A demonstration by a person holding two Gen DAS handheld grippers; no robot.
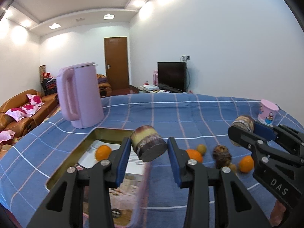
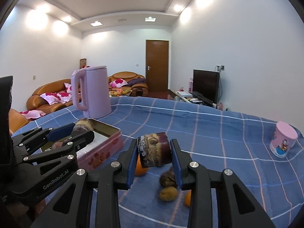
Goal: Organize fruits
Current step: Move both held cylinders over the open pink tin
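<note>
My left gripper [image 1: 149, 142] is shut on a short purple-and-yellow sugarcane piece [image 1: 148, 148], held above the right rim of an open pink tin [image 1: 114, 130]. One orange [image 1: 103, 152] lies inside the tin on printed paper. My right gripper [image 2: 153, 144] is shut on a second sugarcane piece [image 2: 155, 152] above the blue checked cloth. Below it lie an orange [image 2: 140, 169], a brown knobbly fruit [image 2: 168, 178], a kiwi-like fruit [image 2: 168, 193] and another orange [image 2: 188, 197]. Each view also shows the other gripper [image 1: 243, 127] [image 2: 82, 130] from the side.
A pink kettle [image 1: 81, 96] stands behind the tin [image 2: 102, 152]. At the far right of the cloth is a pink cartoon mug [image 2: 283, 141]. The table's far edge curves behind them, with sofas, a door and a television beyond.
</note>
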